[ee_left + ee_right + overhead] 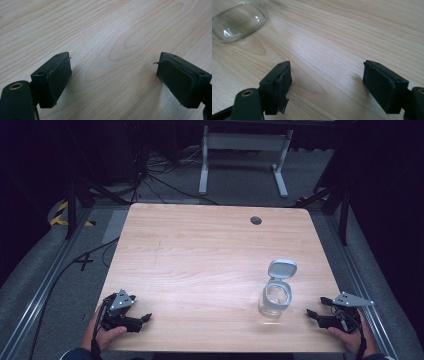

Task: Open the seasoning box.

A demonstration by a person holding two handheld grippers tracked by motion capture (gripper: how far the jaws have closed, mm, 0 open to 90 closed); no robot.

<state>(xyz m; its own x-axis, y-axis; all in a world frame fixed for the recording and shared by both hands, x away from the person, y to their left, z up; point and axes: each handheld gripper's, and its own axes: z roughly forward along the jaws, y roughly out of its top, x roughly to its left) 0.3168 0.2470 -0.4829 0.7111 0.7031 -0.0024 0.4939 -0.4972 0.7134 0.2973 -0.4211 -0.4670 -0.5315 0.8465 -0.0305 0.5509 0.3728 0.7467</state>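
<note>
A clear glass jar [274, 301] stands on the wooden table [200, 250] at the front right, its grey flip lid [282, 268] swung open behind it. Its rounded glass base [238, 21] fills the upper left corner of the right gripper view. My right gripper [314, 312] rests near the table's front right corner, just right of the jar, open with nothing between its jaws [327, 85]. Open too and holding nothing, my left gripper [145, 317] lies at the front left corner, with bare wood between its pads [60, 77].
A round cable hole [256, 220] sits near the table's far edge. Beyond the table, a white stand frame [244, 155] and loose cables [150, 175] lie on the grey floor. Metal rails [45, 285] run along both sides of the table.
</note>
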